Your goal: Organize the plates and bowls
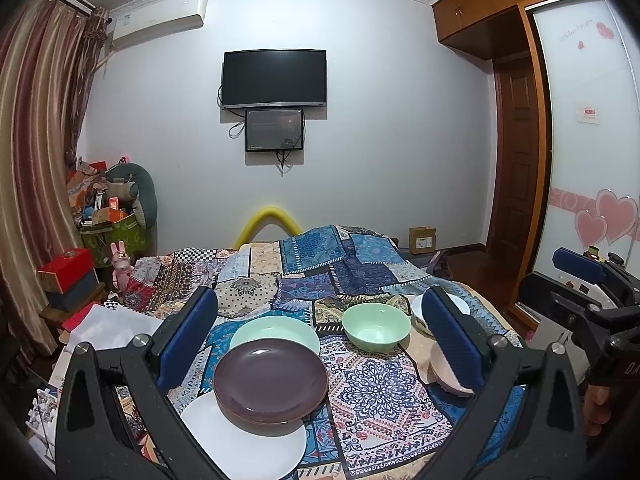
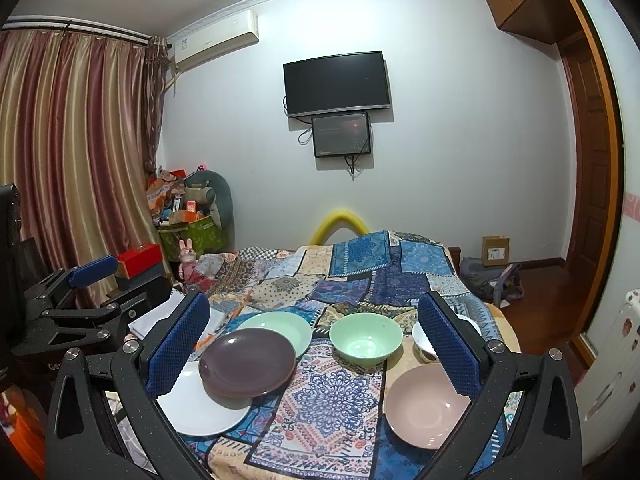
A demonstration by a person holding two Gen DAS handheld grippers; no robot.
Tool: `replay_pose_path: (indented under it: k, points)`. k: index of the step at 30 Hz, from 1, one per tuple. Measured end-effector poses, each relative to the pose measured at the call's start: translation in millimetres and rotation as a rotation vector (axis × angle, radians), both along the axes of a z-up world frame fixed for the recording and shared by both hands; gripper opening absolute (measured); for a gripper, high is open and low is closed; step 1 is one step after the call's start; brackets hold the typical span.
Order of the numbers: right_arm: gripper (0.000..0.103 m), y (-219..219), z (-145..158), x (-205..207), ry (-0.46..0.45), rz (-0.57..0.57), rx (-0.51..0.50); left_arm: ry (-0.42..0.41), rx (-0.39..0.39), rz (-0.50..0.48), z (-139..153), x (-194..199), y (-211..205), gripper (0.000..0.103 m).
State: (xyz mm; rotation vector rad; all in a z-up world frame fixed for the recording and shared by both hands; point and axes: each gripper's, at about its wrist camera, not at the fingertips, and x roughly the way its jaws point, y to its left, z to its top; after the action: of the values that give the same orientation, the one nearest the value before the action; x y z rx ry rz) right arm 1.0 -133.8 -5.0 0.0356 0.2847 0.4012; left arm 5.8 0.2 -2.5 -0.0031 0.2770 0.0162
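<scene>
1. Bedroom walls frame your work: a dark television (image 1: 274, 77) hangs on the far wall above a smaller screen (image 1: 274, 129), with striped curtains (image 1: 36, 140) at the left and a wooden wardrobe (image 1: 496, 8) at the right.
2. Your surface is the bed, spread with a patchwork quilt (image 1: 312, 272) in blues, creams and reds.
3. Your left gripper (image 1: 320, 332) hangs above the near end of the quilt with its blue-padded fingers spread wide and nothing between them.
4. Your right gripper (image 2: 314, 340) is likewise splayed wide and empty, also above the near end of the bed; each tool shows at the edge of the other's view.
5. On the left lies a white plate (image 2: 200, 408), nearest to you.
6. A dark purple plate (image 2: 247, 362) rests partly on the white plate and overlaps the near rim of a pale green plate (image 2: 280, 326) behind it.
7. To the right, near you, a pink dish (image 2: 426, 404) sits on the quilt, shallow and empty.
8. Behind it, roughly centre, stands a mint green bowl (image 2: 366, 338), upright and empty, apart from the plates.
9. Furthest right is a white bowl (image 2: 424, 342), mostly hidden behind your right gripper's finger; you cannot tell whether it holds anything.
</scene>
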Motion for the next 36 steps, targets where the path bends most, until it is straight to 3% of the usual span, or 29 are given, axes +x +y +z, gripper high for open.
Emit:
replay_pose_path:
  k: [36]
  points:
    - [0.103,4.2,-2.0,4.6,0.017,0.013,-0.006,0.010,-0.015,0.001,-0.6,3.6,6.0,0.103]
